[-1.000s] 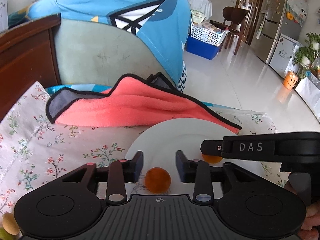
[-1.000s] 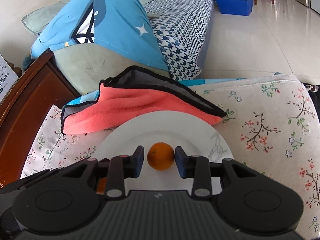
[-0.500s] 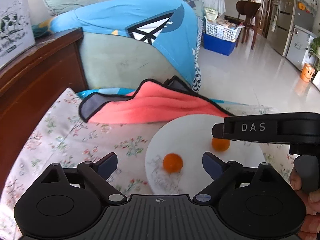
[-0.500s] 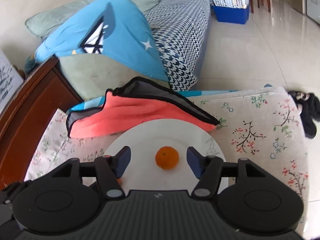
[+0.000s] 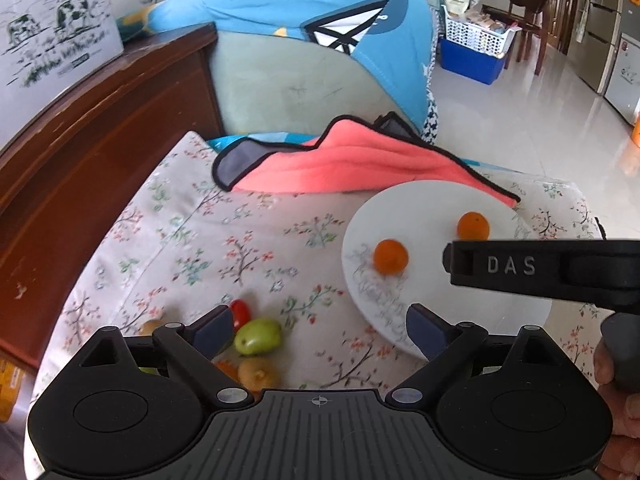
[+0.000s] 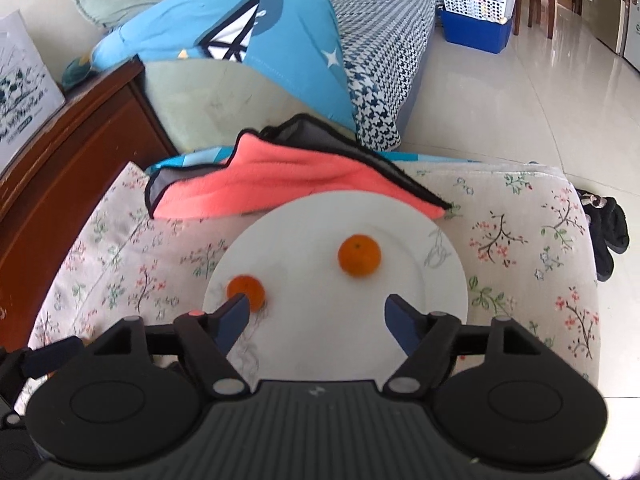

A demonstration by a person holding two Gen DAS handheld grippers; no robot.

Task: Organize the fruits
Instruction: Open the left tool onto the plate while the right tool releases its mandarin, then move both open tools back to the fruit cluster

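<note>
Two small oranges lie apart on a white plate on the floral cloth: one orange near the middle, another orange at the plate's left. In the left wrist view they show as orange and orange on the plate. My right gripper hangs above the plate's near edge, its jaws opening with nothing between them. My left gripper stands wide open and empty over the cloth beside the plate. Near its left finger lie a green fruit, a red fruit and a yellowish fruit.
A coral cloth with black edging lies behind the plate. A wooden cabinet stands at the left, a sofa with a blue cushion behind. The tiled floor drops off at the right. A hand holds the right gripper's handle.
Both grippers let go of their oranges, opened and drew back upward from the plate. The loose fruits on the cloth came into the left wrist view.
</note>
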